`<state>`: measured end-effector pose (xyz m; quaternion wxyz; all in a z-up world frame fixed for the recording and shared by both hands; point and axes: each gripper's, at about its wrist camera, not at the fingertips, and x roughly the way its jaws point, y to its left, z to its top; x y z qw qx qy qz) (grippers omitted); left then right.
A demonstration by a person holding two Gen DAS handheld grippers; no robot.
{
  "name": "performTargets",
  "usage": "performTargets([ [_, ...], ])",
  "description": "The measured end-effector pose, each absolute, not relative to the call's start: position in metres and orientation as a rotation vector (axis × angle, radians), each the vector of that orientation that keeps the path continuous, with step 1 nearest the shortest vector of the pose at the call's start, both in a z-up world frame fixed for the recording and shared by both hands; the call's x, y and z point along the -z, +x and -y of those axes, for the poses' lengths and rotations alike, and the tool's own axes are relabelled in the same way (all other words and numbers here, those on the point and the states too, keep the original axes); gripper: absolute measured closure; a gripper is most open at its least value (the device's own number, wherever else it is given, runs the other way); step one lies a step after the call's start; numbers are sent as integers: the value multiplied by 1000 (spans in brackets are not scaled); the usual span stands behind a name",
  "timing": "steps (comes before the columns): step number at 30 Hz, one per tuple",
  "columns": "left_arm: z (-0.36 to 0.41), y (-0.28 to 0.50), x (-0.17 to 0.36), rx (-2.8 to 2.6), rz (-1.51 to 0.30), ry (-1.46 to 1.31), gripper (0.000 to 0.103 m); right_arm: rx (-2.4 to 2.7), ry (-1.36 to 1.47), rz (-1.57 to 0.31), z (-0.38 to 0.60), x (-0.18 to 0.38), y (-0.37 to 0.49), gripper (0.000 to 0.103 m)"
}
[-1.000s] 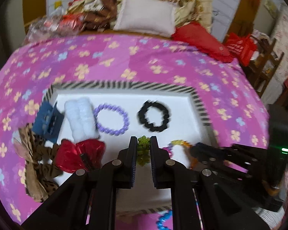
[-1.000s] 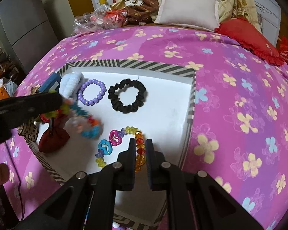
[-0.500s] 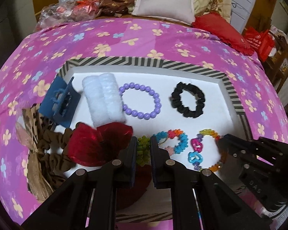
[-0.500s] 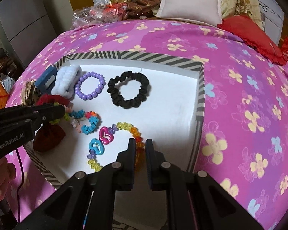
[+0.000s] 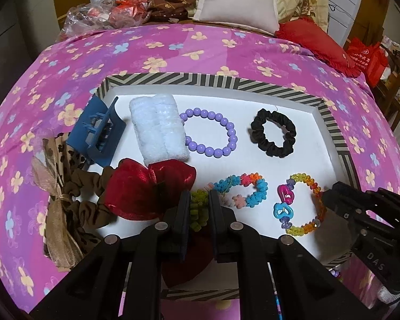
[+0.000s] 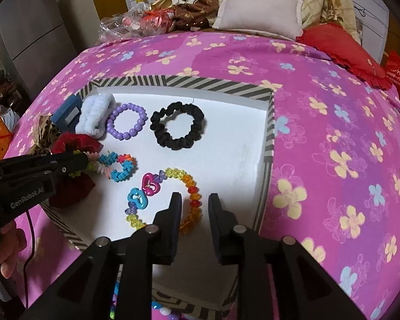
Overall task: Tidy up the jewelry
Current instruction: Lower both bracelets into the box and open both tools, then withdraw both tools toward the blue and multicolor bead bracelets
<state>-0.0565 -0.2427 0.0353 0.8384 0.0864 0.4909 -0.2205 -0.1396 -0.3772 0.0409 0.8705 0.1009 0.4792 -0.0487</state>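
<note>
Beside left gripper [image 5: 199, 208], red bow [image 5: 149, 186]

A second ago the left gripper [image 5: 198, 208] held the flower bracelet [image 5: 241, 190] up in the air, so it looked blurry. Then it came down, and the bracelet lay flat on the white tray [image 5: 301, 106]. The gripper stayed closed on the green end. The right gripper [image 6: 194, 205] had been shut tight on the rainbow bead bracelet [image 6: 192, 197]. Its fingers moved apart and let go, with the orange beads lying between them. Both cameras moved a bit, so the tray looked bigger and closer than it did earlier.
</note>
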Motion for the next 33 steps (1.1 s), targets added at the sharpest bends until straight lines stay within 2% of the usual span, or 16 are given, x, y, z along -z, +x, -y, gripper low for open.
performTargets([
  [3, 241, -58, -37, 464, -1033, 177, 91, 107, 227, -984, 378, -46, -144, 70],
  [6, 239, -60, -40, 458, -1019, 179, 89, 110, 255, -963, 379, -51, -150, 65],
  [11, 233, -66, -47, 460, -1001, 157, 73, 104, 259, -953, 373, -54, -160, 61],
  [15, 230, -73, -54, 456, -981, 161, 68, 105, 263, -941, 370, -58, -166, 54],
  [33, 217, -109, -74, 465, -925, 150, 66, 104, 261, -901, 353, -76, -191, 46],
])
